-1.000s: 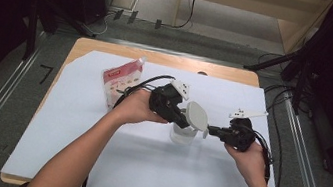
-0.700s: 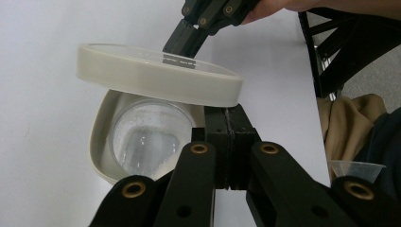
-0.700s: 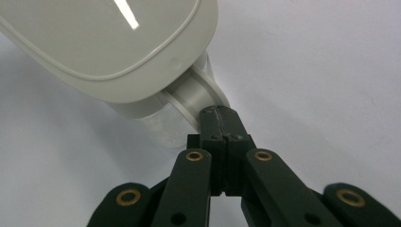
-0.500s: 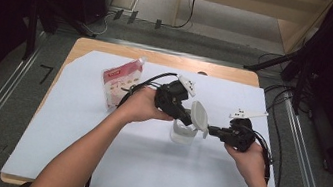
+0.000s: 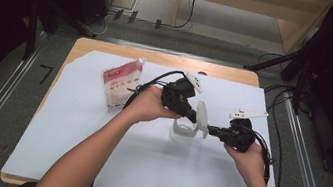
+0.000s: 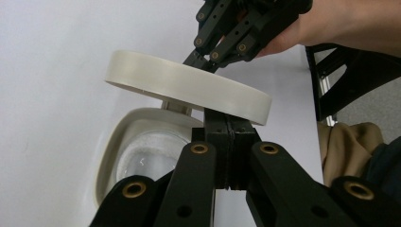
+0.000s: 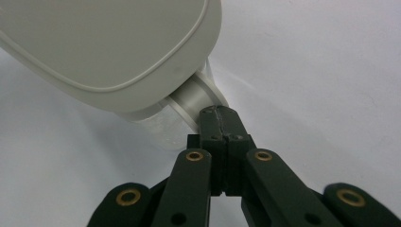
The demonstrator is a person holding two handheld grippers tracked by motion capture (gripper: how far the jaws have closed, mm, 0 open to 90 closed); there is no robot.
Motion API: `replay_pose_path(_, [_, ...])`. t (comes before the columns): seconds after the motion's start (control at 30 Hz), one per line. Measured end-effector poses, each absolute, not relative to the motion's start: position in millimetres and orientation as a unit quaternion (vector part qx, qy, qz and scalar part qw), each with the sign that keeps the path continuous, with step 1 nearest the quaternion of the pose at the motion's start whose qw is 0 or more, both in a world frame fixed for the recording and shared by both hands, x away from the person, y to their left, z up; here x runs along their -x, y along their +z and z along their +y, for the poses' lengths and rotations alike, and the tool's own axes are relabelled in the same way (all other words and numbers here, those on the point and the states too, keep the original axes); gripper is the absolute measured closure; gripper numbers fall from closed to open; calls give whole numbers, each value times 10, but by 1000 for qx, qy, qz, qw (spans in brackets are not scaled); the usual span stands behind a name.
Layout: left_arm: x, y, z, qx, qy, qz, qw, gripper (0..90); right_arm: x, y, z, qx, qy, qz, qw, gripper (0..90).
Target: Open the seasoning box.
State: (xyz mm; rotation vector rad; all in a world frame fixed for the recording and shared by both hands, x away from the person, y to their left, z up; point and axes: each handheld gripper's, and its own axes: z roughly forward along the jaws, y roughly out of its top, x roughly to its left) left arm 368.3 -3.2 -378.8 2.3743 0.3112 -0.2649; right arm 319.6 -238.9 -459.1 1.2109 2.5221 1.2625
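Just beneath the closed left gripper (image 5: 194, 116), whose jaws pinch the lid's (image 5: 200, 119) rim, sits the clear container (image 5: 182, 131), steadied at its handle by the clamped right gripper (image 5: 211, 129); better to swing the lid up slowly, without tugging.

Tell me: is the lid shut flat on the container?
No. In the left gripper view the lid stands tilted up above the container, whose mouth lies open beneath it.
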Motion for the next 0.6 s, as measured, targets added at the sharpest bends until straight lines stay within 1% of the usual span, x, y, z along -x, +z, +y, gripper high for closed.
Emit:
replay_pose_path(0.23, [-3701,-3778,-114,-923,-95,123,353,900,-3189,-4592,-2387,-395,411,821,38,900])
replay_pose_path(0.33, [-3705,-3788,-149,-920,-96,129,356,900,-3185,-4592,-2385,-395,411,821,39,900])
replay_pose_path(0.6, [-3684,-3814,-261,-918,-106,121,363,882,-3173,-4596,-2386,-397,414,818,39,900])
